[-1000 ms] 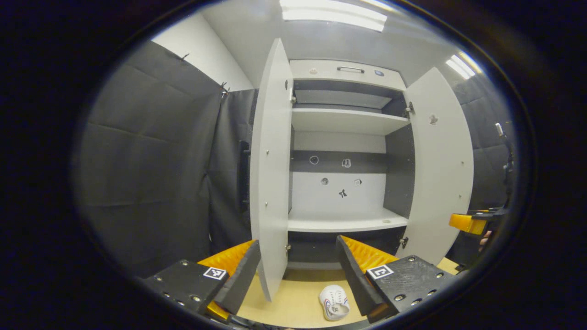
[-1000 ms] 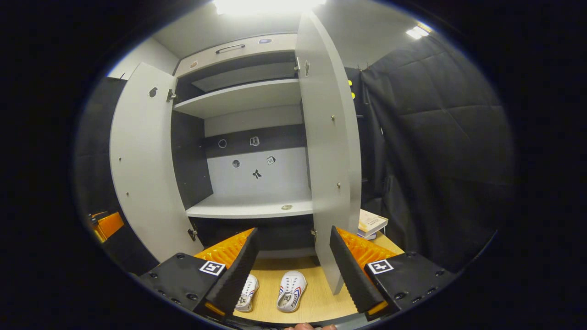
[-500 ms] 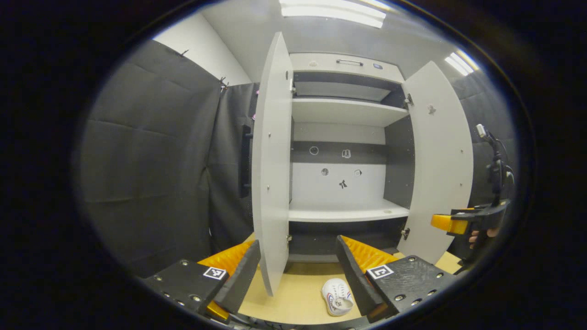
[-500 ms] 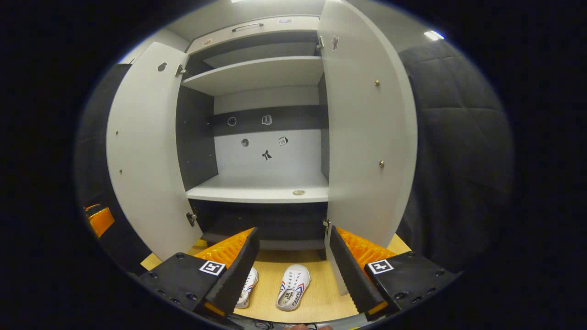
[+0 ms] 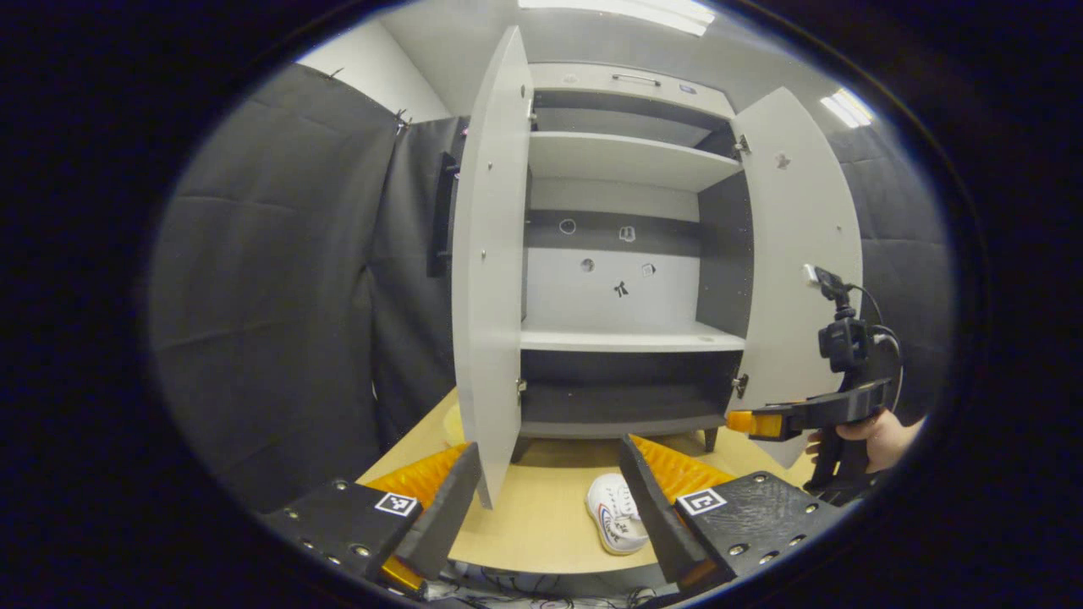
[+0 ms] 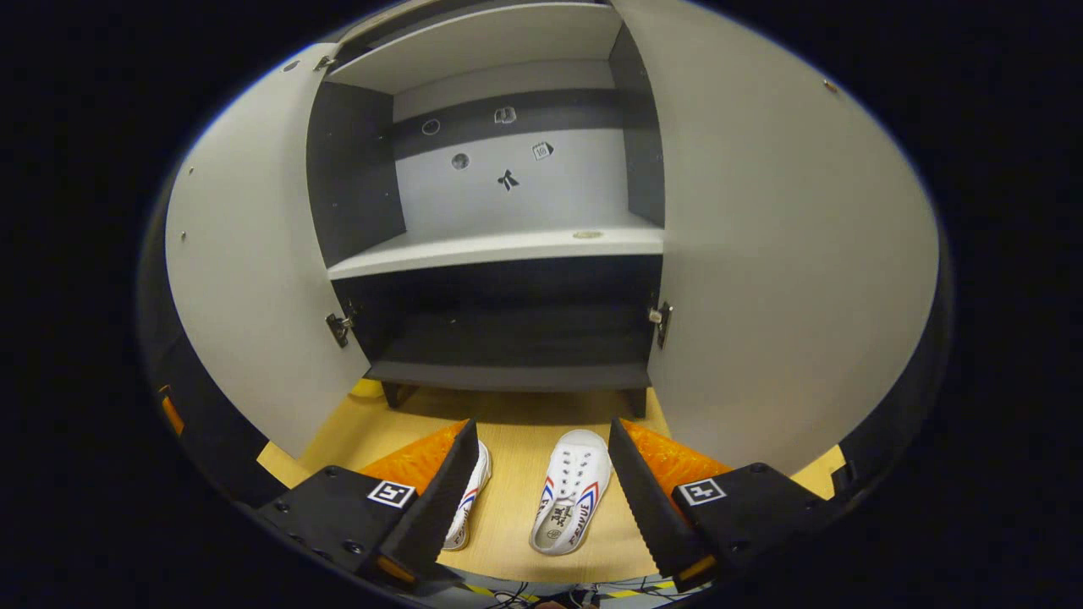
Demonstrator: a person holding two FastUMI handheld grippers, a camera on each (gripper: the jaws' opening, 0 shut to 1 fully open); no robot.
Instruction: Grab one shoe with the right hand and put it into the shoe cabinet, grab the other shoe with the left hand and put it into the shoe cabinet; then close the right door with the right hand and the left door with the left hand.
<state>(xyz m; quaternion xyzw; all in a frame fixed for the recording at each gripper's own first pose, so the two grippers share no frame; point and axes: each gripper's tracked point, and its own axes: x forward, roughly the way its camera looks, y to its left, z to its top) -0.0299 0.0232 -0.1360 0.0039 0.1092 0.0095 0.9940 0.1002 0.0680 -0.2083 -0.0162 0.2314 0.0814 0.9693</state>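
Note:
Two white shoes with red and blue stripes lie on the wooden table in front of the shoe cabinet (image 6: 508, 245). In the right gripper view the right shoe (image 6: 572, 503) lies between my right gripper's (image 6: 536, 495) open fingers, and the left shoe (image 6: 468, 499) is half hidden behind the left finger. The cabinet's left door (image 6: 254, 262) and right door (image 6: 778, 254) stand wide open. In the left gripper view one shoe (image 5: 616, 524) lies beside the right finger of my open left gripper (image 5: 550, 507). The other gripper (image 5: 804, 414), held by a hand (image 5: 876, 436), hovers at the right.
The cabinet (image 5: 626, 254) has white shelves and a dark bottom compartment (image 6: 508, 338) just above the table (image 6: 508, 423). Its left door (image 5: 489, 271) juts toward my left gripper. Black cloth walls (image 5: 279, 279) close in the booth on both sides.
Both grippers have tilted down and moved closer to the cabinet; the shoes now sit higher and larger between the right gripper's fingers. The other gripper has come further into the left gripper view.

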